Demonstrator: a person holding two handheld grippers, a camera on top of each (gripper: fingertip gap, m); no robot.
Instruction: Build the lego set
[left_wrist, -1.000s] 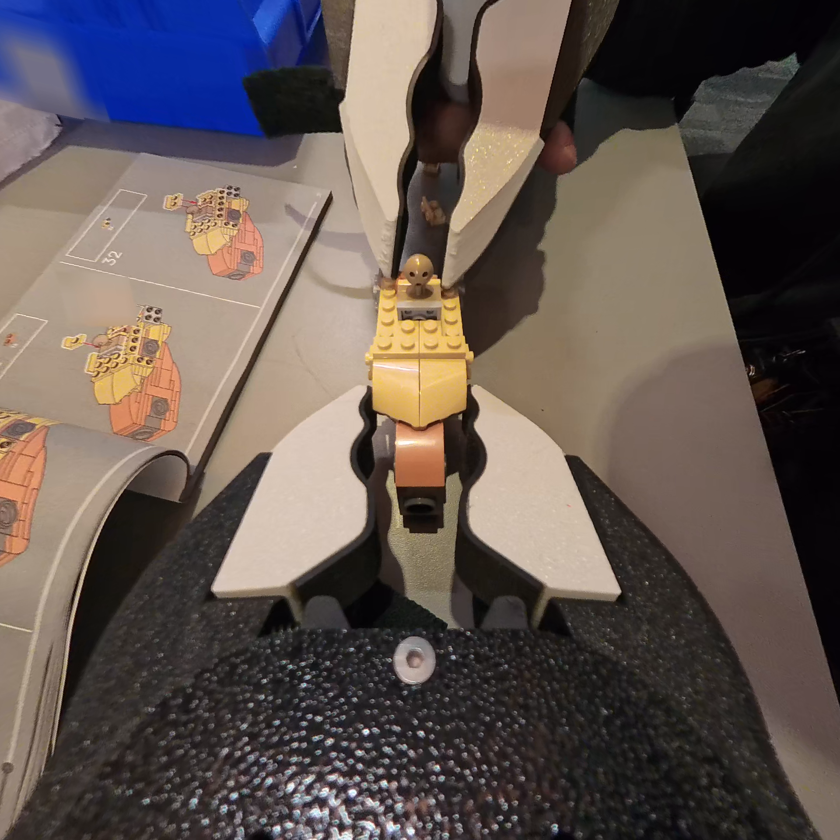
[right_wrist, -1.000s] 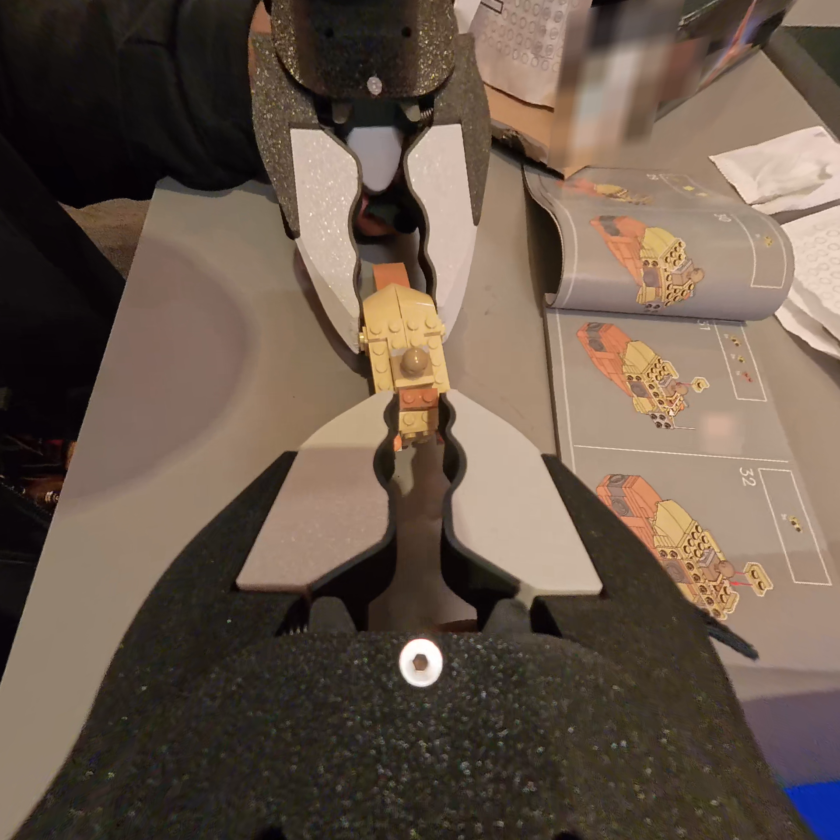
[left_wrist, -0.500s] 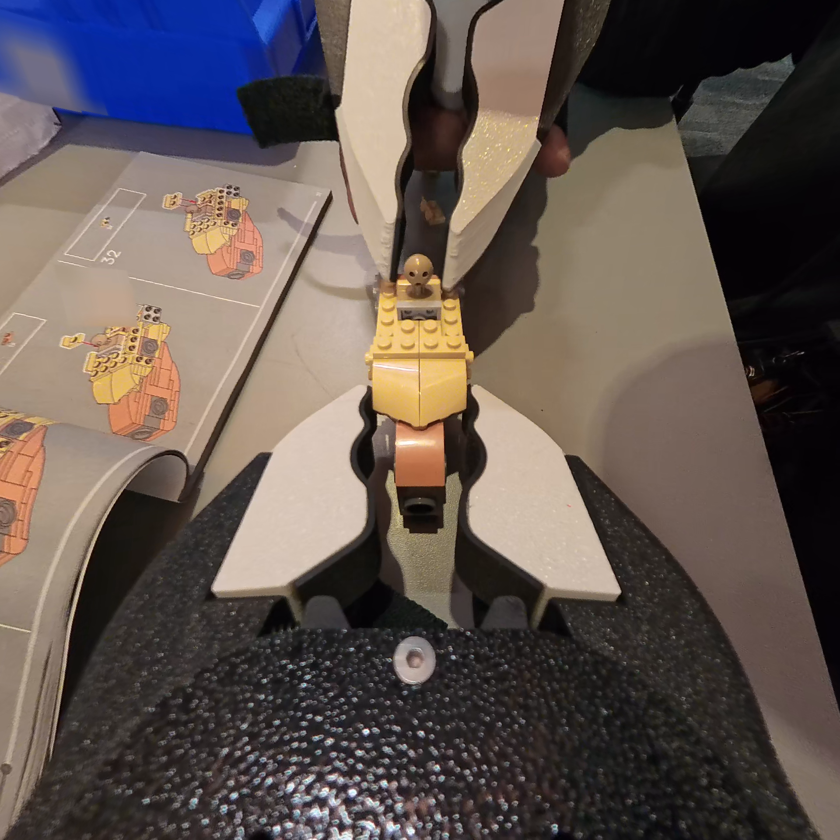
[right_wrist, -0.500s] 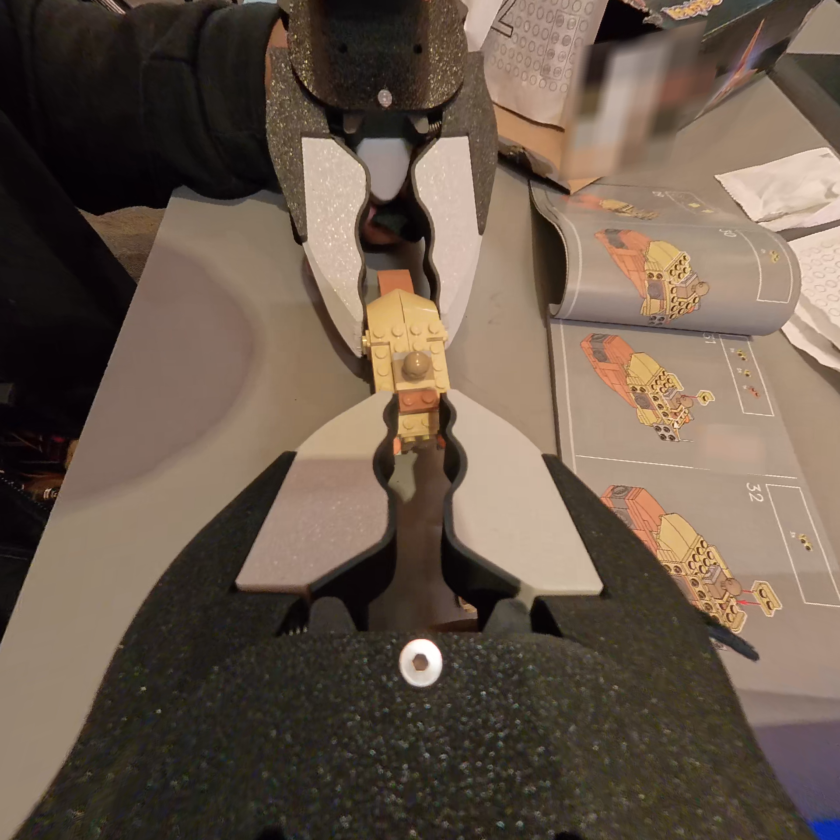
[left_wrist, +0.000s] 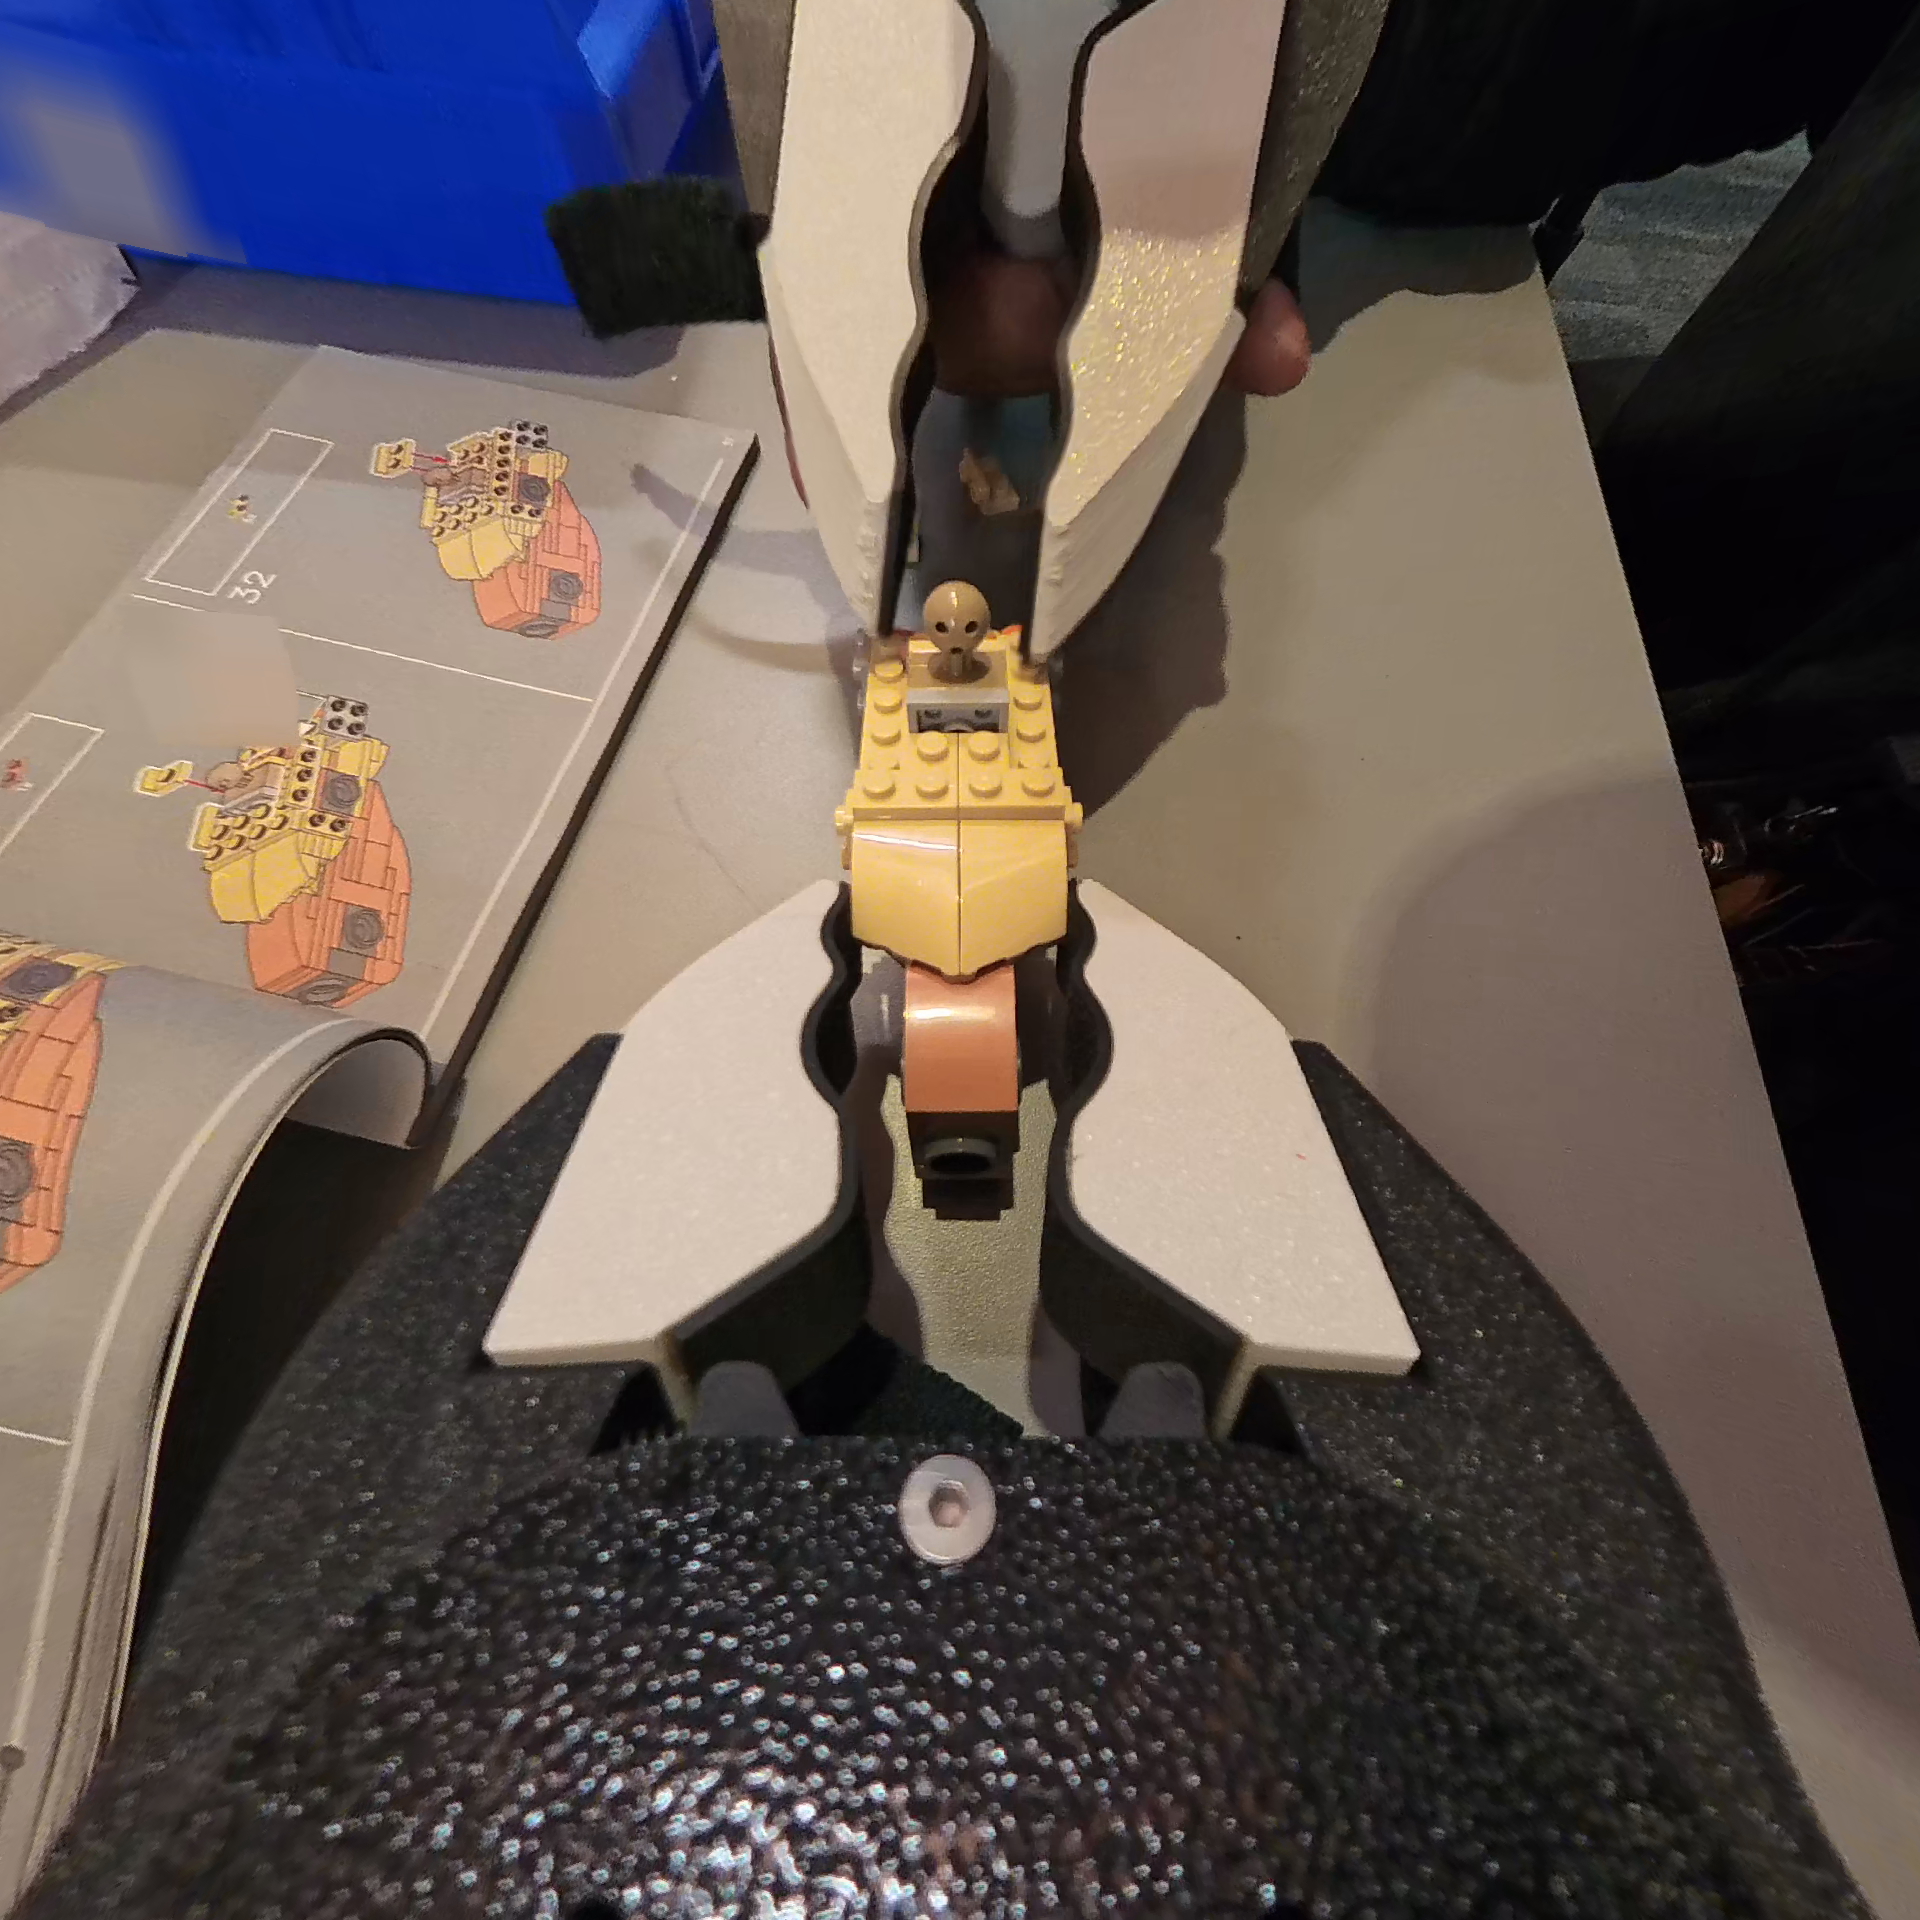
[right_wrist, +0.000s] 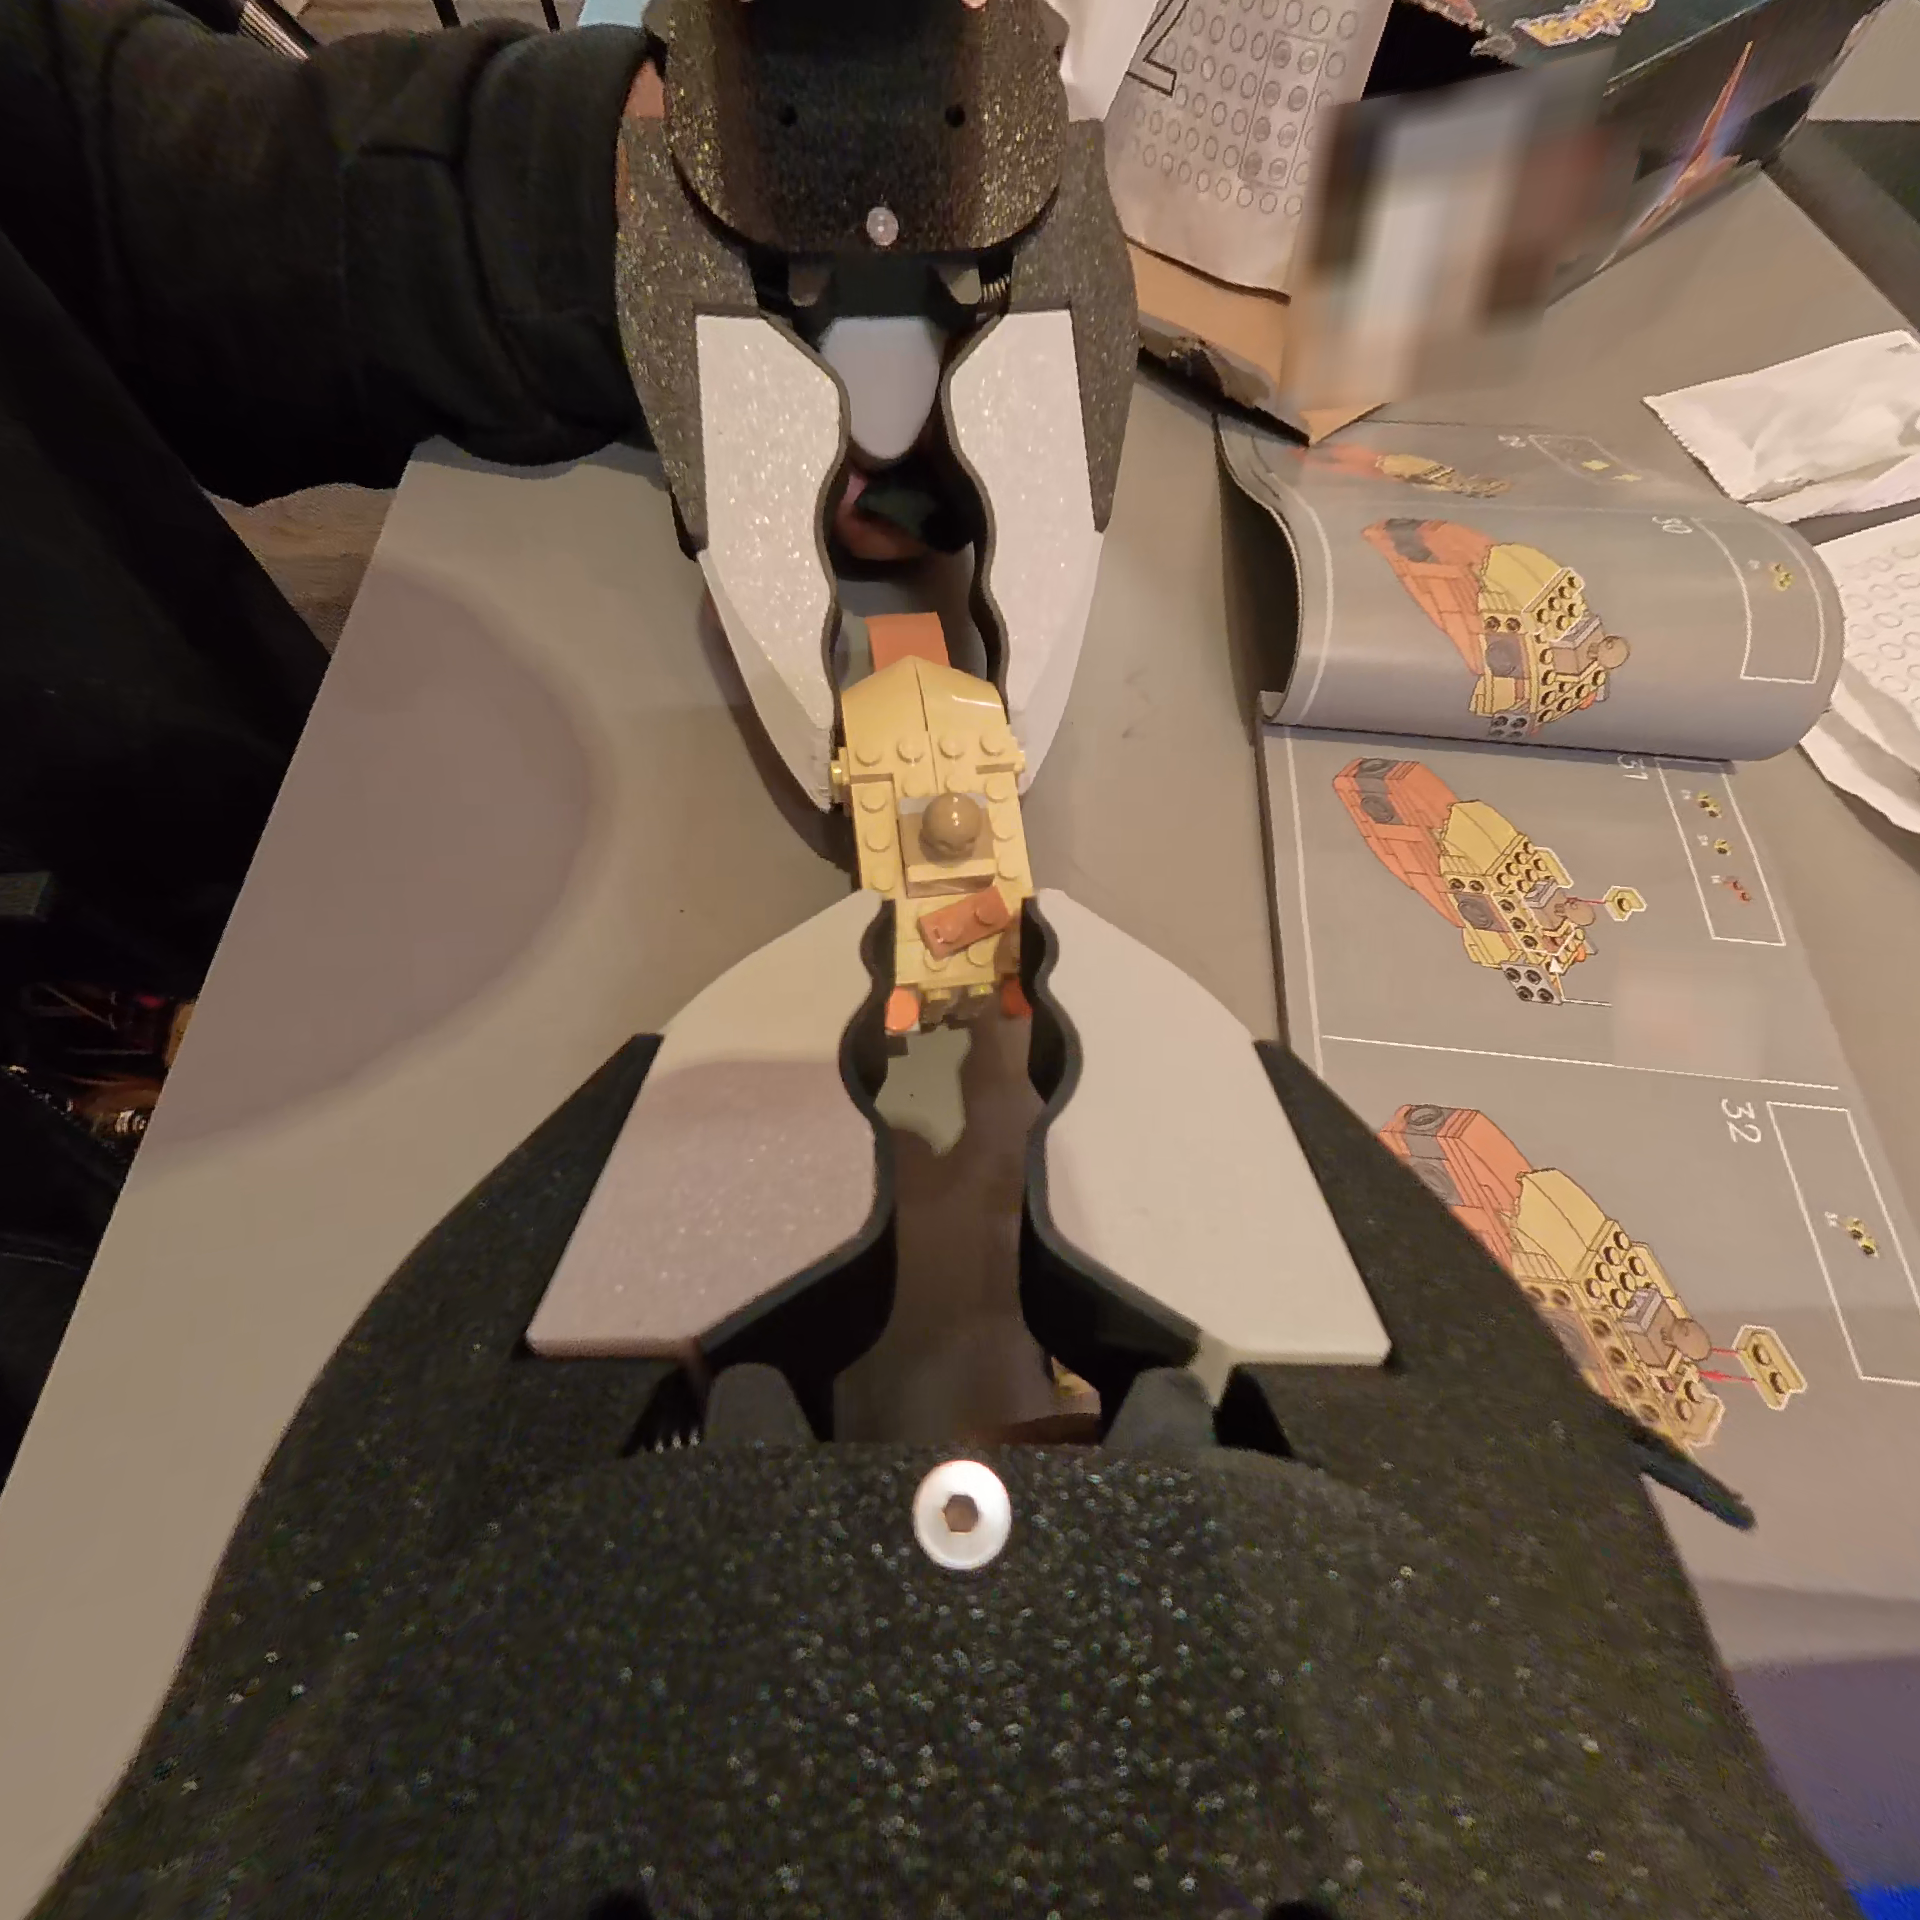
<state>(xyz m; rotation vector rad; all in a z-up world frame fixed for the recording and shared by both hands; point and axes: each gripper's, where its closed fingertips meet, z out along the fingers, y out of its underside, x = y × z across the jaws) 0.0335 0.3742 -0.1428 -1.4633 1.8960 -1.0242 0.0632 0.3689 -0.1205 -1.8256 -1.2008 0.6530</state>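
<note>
My left tongs (left_wrist: 957, 940) stay clamped on the nose of the lego model (left_wrist: 956, 821), mid-table (left_wrist: 1455, 935) beside the instruction booklet (left_wrist: 343, 665). My right tongs (right_wrist: 948, 940) have slid up around its tail, jaws narrowed and touching it. A small brown plate (right_wrist: 964, 921) now sits crooked there, so I judge it needs pressing flat.

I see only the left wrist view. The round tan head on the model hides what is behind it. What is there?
Observer: A small brown plate lies on the lego model just behind the head. It is turned askew, not in line with the studs.
Operator: Thank you. Is anything lower at that end, which I also cannot see?
Observer: Yes. Two orange pieces stick out at the bottom of the rear, one at each corner, between the tips of the right claw.
</note>
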